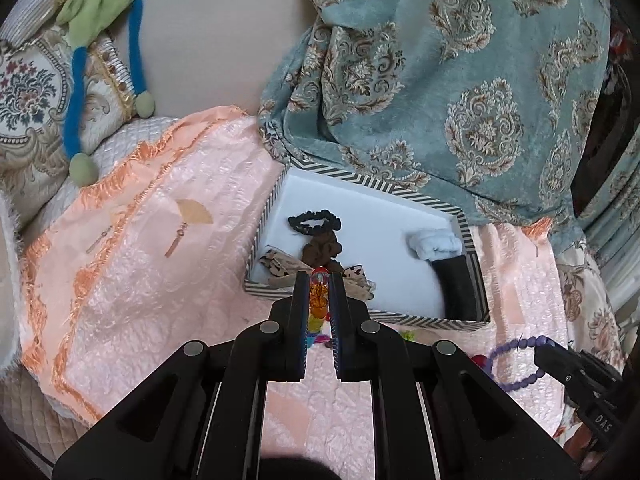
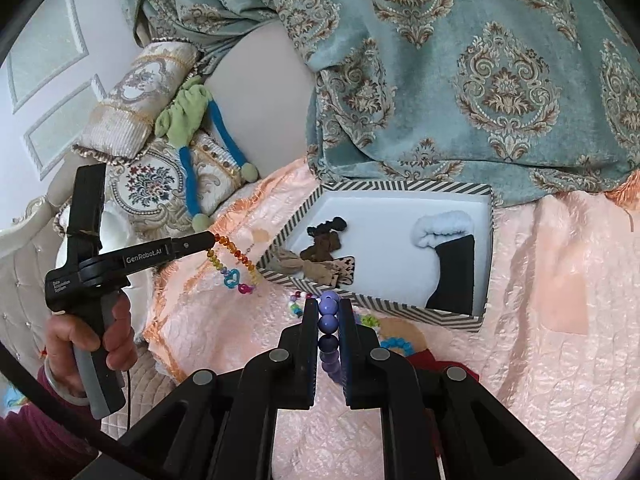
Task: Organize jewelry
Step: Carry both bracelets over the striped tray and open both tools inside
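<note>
My left gripper [image 1: 319,280] is shut on an amber and multicoloured bead bracelet [image 1: 319,300], held in the air in front of the striped-rim box [image 1: 264,216]. In the right wrist view that bracelet [image 2: 236,256] dangles from the left gripper [image 2: 211,238], with blue and pink charms at its bottom. My right gripper [image 2: 328,307] is shut on a purple bead bracelet [image 2: 329,322], just short of the box's front rim [image 2: 400,307]. The left wrist view shows the purple bracelet [image 1: 516,346] looping from the right gripper [image 1: 539,354]. The box holds dark scrunchies [image 1: 316,222], patterned bows and a pale blue fluffy piece [image 1: 434,242].
More loose bead bracelets [image 2: 394,344] lie on the pink quilted cover [image 1: 160,280] in front of the box. A teal patterned drape [image 1: 460,80] hangs over the box's far side. Cushions and a green and blue plush toy [image 1: 100,12] sit to the left. A hand [image 2: 116,340] grips the left tool.
</note>
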The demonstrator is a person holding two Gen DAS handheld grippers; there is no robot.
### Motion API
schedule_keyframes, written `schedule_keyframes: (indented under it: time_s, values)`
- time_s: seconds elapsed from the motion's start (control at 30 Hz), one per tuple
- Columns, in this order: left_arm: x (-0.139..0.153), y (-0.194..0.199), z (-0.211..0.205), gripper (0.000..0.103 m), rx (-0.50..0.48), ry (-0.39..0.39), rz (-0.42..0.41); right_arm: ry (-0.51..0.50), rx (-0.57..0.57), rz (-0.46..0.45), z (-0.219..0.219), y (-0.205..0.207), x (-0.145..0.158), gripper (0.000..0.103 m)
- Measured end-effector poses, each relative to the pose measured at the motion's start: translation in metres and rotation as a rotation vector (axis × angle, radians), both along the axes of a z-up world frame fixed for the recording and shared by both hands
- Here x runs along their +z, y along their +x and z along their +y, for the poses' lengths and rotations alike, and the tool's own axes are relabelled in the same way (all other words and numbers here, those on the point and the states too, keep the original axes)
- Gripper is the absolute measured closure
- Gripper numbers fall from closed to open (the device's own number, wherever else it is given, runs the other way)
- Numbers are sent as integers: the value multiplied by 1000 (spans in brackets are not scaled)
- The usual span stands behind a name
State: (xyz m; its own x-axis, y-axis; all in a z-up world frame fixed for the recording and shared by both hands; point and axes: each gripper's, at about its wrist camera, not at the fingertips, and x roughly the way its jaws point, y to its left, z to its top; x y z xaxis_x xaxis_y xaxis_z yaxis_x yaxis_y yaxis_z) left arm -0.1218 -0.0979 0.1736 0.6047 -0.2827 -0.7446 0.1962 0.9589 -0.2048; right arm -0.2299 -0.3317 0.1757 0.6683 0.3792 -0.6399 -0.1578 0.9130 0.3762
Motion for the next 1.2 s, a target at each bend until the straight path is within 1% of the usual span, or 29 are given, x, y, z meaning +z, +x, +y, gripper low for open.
schedule_keyframes:
  time_s: [0.23,0.5,0.63,0.8,1.07,1.13,1.2]
  values:
    - [-12,20,-20,95,-28,50,1,-24,-5,26,-4,28,-8,95]
    - [-18,46,-36,95,-43,70,7,-37,1,35,-6,61,-11,95]
    - [-17,67,-46,95,-55,82,4,-53,16,41,-4,84,-8,95]
    - [-22,99,-57,95,-58,79,26,-75,9,52,-2,119,-13,95]
    - [-47,158,-84,95,-50,67,67,-56,45,108,2,194,-41,95]
    - [-56,174,-90,95,-45,66,80,-65,44,121,1,208,-49,95]
    - [-63,187,-93,95,-40,75,83,-93,24,139,-5,225,-60,95]
